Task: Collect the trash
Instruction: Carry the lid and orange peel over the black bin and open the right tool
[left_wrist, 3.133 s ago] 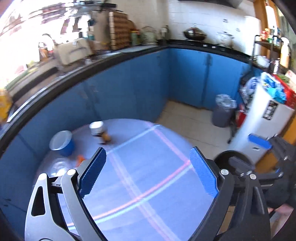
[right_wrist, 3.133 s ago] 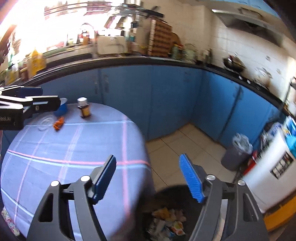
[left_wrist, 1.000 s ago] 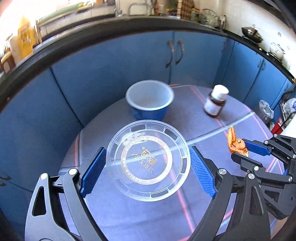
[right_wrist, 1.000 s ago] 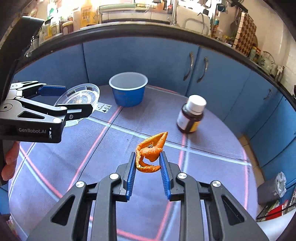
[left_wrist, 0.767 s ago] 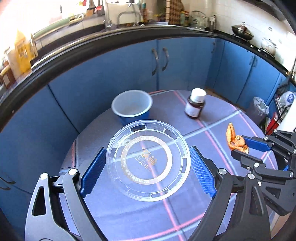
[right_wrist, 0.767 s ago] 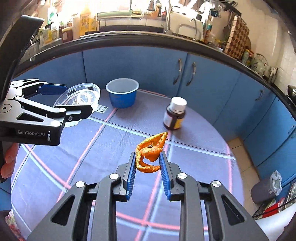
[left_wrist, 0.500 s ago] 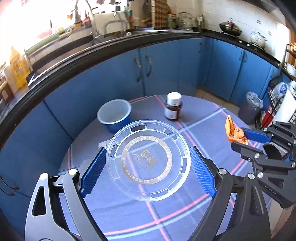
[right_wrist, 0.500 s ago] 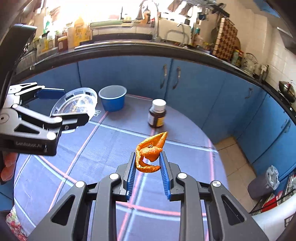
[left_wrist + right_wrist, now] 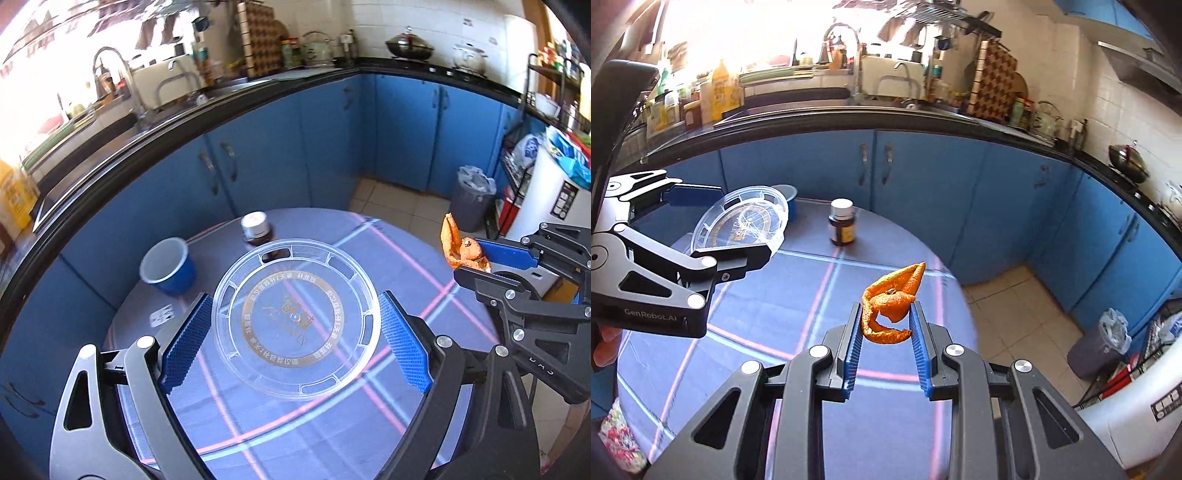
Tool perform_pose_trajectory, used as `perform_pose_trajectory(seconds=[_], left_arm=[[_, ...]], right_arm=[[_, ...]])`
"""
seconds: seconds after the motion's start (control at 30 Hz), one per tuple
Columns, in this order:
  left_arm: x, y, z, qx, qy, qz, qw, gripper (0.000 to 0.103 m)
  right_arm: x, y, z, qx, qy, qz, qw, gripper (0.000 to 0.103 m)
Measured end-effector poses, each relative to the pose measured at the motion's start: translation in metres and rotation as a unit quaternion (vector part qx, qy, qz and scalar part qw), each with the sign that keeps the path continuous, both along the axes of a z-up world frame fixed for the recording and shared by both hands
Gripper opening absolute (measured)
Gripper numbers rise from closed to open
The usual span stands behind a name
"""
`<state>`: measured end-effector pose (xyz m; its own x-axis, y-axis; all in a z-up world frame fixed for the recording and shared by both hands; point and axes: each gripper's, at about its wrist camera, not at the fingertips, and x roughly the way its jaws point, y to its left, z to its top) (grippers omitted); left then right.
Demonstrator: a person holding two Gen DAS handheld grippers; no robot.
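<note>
My left gripper (image 9: 293,317) is shut on a clear round plastic lid (image 9: 295,317) with gold print, its blue pads pressing the rim on both sides, lifted above the round table (image 9: 388,258). From the right wrist view the same lid (image 9: 742,221) hangs tilted at the left. My right gripper (image 9: 886,317) is shut on a curled orange peel (image 9: 892,302), held above the table's right side. That peel (image 9: 460,247) also shows at the right of the left wrist view.
A blue cup (image 9: 168,266) and a brown bottle with a white cap (image 9: 842,221) stand at the table's far side. Blue cabinets (image 9: 923,192) run behind. A grey lined bin (image 9: 472,203) stands on the tiled floor; a white appliance (image 9: 550,206) is at right.
Both grippers have risen and drawn back from the cup and bottle, swinging right toward the table's edge and the floor. The lid and the peel stay gripped.
</note>
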<state>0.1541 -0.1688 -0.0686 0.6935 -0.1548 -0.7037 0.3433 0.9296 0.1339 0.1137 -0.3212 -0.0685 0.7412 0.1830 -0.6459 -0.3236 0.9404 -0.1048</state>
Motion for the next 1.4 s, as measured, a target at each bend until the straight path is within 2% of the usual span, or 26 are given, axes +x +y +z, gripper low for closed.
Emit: perform_pose_trajectory(seconds=[0.57, 0.77, 0.83, 0.87, 0.9, 0.93, 1.0, 1.4], left_arm=[[-0.021, -0.120, 0.000, 0.030, -0.005, -0.092, 0.9953, 0.088], [-0.027, -0.151, -0.002, 0.042, -0.005, -0.114, 0.9925, 0.088], [-0.028, -0.160, -0.002, 0.044, -0.006, -0.121, 0.9917, 0.088], [-0.028, -0.164, -0.001, 0.045, -0.006, -0.123, 0.9913, 0.088], [-0.029, -0.167, -0.001, 0.045, -0.007, -0.125, 0.9911, 0.088], [-0.029, -0.172, -0.001, 0.046, -0.007, -0.128, 0.9907, 0.088], [-0.030, -0.179, 0.001, 0.046, -0.008, -0.134, 0.9899, 0.088], [-0.046, -0.250, 0.005, 0.041, -0.006, -0.193, 0.9803, 0.089]], right_arm=[[-0.047, -0.113, -0.005, 0.007, -0.010, -0.093, 0.996, 0.025], [-0.057, -0.146, -0.005, 0.008, -0.021, -0.129, 0.991, 0.027], [-0.060, -0.155, -0.004, 0.014, -0.025, -0.138, 0.990, 0.031], [-0.061, -0.161, -0.004, 0.013, -0.031, -0.153, 0.988, 0.045], [-0.063, -0.167, -0.004, 0.009, -0.038, -0.169, 0.985, 0.067], [-0.066, -0.171, -0.003, 0.006, -0.047, -0.179, 0.983, 0.074], [-0.072, -0.180, -0.002, 0.012, -0.062, -0.187, 0.980, 0.076], [-0.093, -0.233, -0.018, 0.011, -0.054, -0.250, 0.967, 0.076]])
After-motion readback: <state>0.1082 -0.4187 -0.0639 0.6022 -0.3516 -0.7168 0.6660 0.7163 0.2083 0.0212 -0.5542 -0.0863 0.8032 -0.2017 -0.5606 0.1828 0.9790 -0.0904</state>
